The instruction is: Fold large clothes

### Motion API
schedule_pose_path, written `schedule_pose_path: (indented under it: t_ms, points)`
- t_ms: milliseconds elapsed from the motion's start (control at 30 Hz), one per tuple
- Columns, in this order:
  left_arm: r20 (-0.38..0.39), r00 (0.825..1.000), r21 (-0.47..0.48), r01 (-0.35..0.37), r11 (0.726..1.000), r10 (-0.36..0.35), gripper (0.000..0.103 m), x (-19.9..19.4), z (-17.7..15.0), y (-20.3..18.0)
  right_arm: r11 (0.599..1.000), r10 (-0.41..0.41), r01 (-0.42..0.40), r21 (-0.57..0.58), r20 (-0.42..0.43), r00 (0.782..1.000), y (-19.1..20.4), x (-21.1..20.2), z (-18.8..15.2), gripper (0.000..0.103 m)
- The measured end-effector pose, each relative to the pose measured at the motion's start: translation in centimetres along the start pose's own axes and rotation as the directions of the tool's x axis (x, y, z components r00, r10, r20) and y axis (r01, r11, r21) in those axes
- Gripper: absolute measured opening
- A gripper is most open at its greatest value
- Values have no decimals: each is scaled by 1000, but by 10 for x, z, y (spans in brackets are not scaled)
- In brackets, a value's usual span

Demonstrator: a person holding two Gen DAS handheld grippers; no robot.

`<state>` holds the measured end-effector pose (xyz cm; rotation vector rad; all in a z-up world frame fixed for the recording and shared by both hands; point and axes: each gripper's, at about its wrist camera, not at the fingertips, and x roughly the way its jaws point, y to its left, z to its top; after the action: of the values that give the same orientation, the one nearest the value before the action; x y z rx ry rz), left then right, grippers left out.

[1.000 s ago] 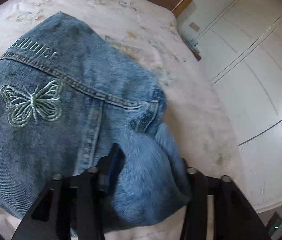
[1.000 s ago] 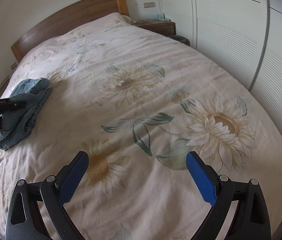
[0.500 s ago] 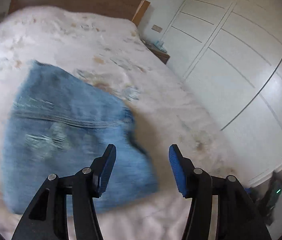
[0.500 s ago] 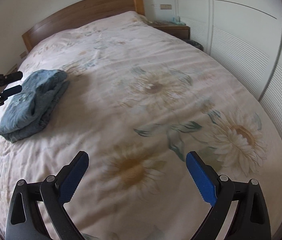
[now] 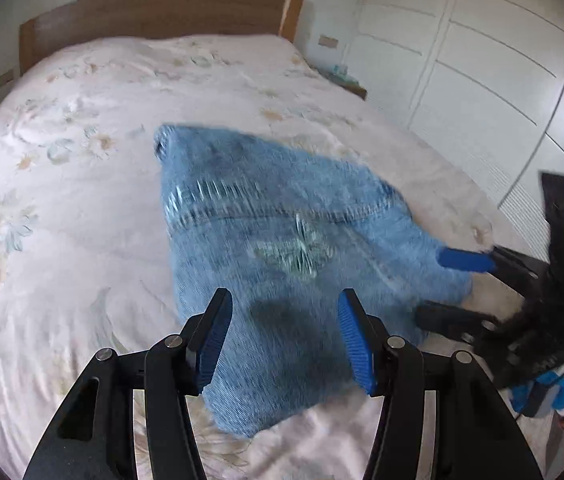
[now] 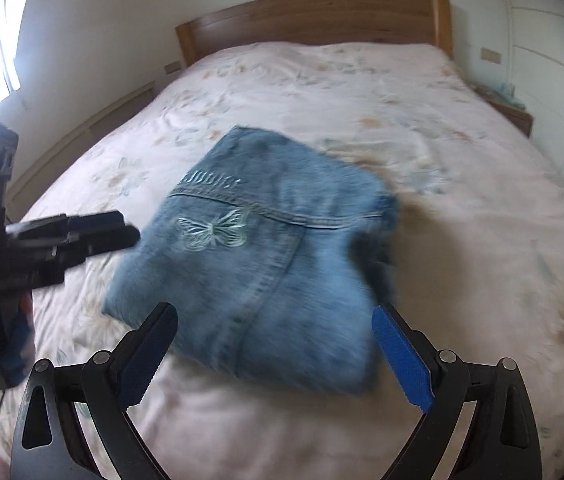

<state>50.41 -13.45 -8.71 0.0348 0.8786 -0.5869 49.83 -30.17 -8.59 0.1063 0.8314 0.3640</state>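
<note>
My left claw is parted a moderate way with nothing between its blue pads — it hangs just above the near edge of the folded jeans. My right claw is spread wide, also holding nothing, poised over the near end of the same bundle, its pads apart on either side of the denim below.

Just ahead of both claws the jeans lie folded into a thick, compact stack on the bed. A pale butterfly is stitched on the top layer below a seam, with a line of light lettering beyond it; the left wrist view is blurred, so I cannot read the letters there. From the left wrist view, the right claw comes in from the right, its fingers at the right-hand edge of the jeans; whether they touch the cloth I cannot tell. From the right wrist view, the left claw comes in from the left, its tips just beside the left edge of the bundle.

Beyond the jeans stretches the cream bedcover with its faded flower print, then the wooden headboard. Off to the right stand white wardrobe doors and a small bedside cabinet near the head of the bed.
</note>
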Motion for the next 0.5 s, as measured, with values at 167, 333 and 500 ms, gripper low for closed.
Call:
schedule_pose_path:
  t_ms: [167, 333, 500]
  points:
    - [-10, 999, -7, 33, 999, -33, 49, 12, -24, 2, 997, 3, 4, 75, -87, 996, -33, 37, -21, 91]
    - [22, 999, -3, 50, 999, -50, 49, 0, 0, 8, 997, -3, 10, 80, -87, 996, -47, 15, -21, 90]
    - [38, 999, -1, 11, 1000, -11, 49, 20, 33, 21, 1000, 5, -5, 20, -15, 1000, -41, 7, 22, 91]
